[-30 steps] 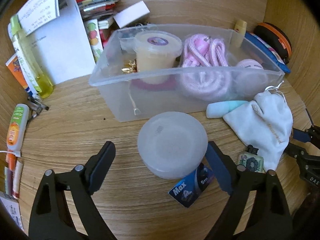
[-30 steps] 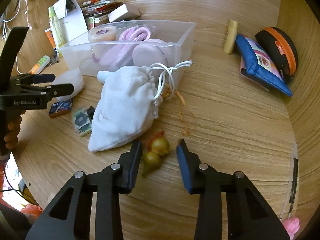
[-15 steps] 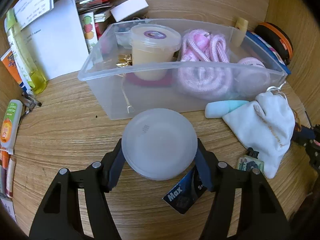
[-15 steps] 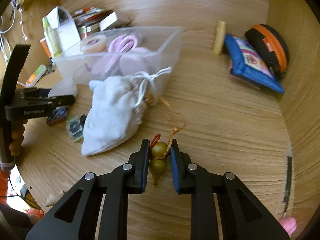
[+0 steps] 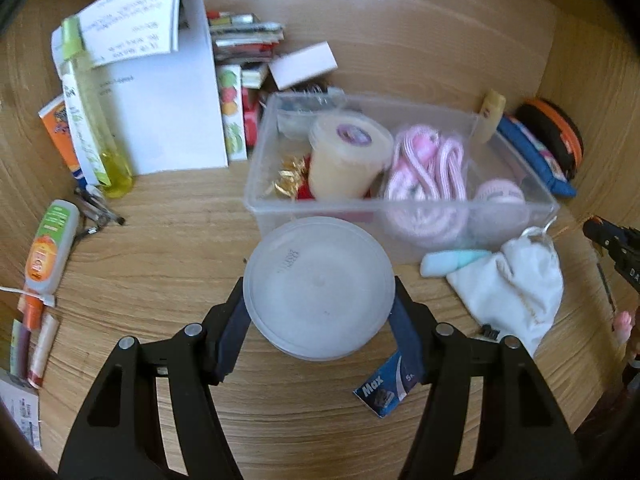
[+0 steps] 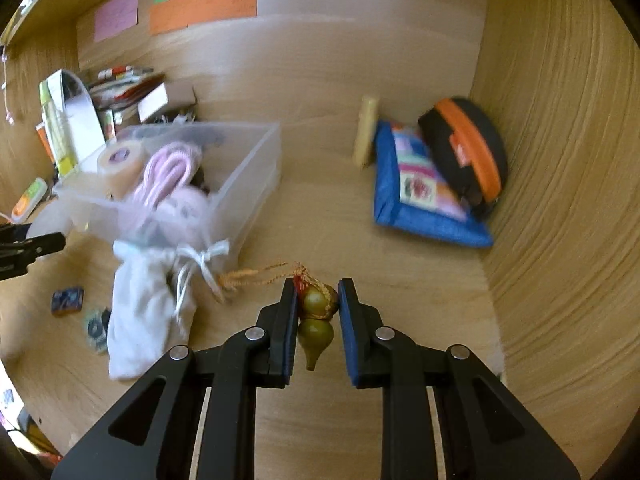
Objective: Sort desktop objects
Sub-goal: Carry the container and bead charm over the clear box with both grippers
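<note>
Item one: our left gripper (image 5: 318, 312) has its fingers clenched on a round frosted lidded container (image 5: 319, 286), just before the clear storage bin (image 5: 516, 210) on the table (image 5: 168, 240). Item two: our right gripper (image 6: 318, 312) fingers grasp a small gourd charm (image 6: 315, 316) near the white drawstring pouch (image 6: 144, 312).

Small blue packet (image 5: 387, 387), lying on the worktop (image 5: 160, 264): white lettering "Max", with a "5" beside it. Black tool at the right edge of the left wrist view (image 5: 618, 246): letters "DA", cut off by the frame. Print on the folded white paper (image 5: 132, 40) and the orange-and-green tube (image 5: 50, 246) is too small to read.
</note>
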Demonstrator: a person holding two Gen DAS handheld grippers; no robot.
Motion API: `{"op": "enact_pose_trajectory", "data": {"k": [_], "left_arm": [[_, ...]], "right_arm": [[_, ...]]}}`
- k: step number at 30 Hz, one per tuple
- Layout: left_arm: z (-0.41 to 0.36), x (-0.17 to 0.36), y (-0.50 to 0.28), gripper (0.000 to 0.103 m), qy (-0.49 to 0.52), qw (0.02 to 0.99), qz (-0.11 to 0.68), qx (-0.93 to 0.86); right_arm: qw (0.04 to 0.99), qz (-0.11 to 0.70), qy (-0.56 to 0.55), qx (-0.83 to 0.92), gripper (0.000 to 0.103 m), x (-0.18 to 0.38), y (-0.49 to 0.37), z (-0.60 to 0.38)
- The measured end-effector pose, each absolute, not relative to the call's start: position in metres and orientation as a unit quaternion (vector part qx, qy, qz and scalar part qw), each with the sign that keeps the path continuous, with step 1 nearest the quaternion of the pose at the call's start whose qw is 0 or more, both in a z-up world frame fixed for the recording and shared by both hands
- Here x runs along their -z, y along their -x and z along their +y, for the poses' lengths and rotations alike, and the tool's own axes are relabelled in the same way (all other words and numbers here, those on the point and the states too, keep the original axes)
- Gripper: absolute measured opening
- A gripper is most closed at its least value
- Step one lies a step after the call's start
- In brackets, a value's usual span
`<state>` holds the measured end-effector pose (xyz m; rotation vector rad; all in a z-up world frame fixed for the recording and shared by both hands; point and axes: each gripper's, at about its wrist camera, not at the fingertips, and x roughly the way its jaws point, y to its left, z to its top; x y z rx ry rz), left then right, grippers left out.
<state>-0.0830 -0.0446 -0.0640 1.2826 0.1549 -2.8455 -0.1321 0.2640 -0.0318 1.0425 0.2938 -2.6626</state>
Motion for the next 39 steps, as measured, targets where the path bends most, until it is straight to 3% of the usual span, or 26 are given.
{"op": "enact_pose_trajectory", "data": {"k": [22, 39], "left_arm": [[-0.050, 0.014, 0.106, 0.065, -0.362, 0.004, 0.044, 0.931], [-0.041, 0.041, 0.157, 0.065, -0.402, -0.001, 0.012, 0.916]], "right_arm": [[0.227, 0.149, -0.243, 0.931, 0.018, -0.057, 0.145, 0.184], [0.270, 0.144, -0.309, 0.900, 0.018, -0.012, 0.212, 0.135]]}}
